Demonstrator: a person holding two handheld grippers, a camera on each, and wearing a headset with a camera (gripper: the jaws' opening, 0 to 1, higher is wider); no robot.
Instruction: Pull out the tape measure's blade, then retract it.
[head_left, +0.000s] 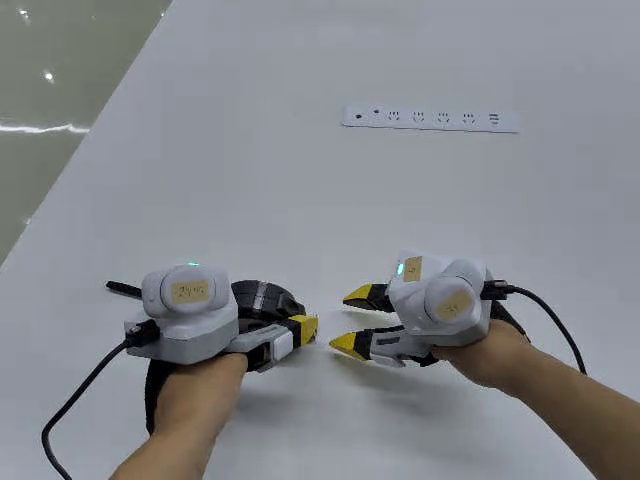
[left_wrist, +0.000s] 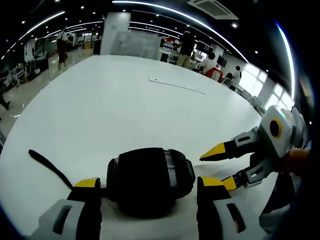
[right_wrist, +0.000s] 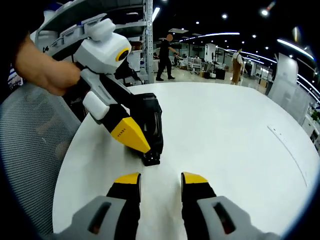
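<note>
Starting closest in, from the left gripper view: looking at the left gripper (left_wrist: 149, 183) clamped on the tape measure (left_wrist: 150, 172), one yellow-tipped jaw pressed against each side of the black case. Can't read any markings on the case, too dark, and can't make out the blade's end from here. Also spotting a thin black strap (left_wrist: 47, 165) lying flat on the white table (left_wrist: 125, 105), running in behind one jaw, so no idea where it attaches.

Same grip from the head view, but with the far jaw tucked behind the case and a good chunk of the case buried under the gripper body, just ahead of the left hand (head_left: 200, 393). From the right gripper view, getting the case's end face past a yellow jaw tip, plus a small dark nub at its lower corner. Blade hook or clip? Can't tell. Cut off at that view's left edge: a grey mesh chair back (right_wrist: 30, 150).

Just beside the tape measure, found the right gripper (head_left: 351, 319) with jaws apart and the gap empty, tips aimed at the case but not touching. Held by the right hand (head_left: 482, 355), half hidden behind the gripper body.

Further back on the table, well apart from all that, spotted a white power strip (head_left: 430, 118). Past the table edge, a glossy floor (head_left: 60, 60) and some people (left_wrist: 186, 44), too small and blurry to say more.
</note>
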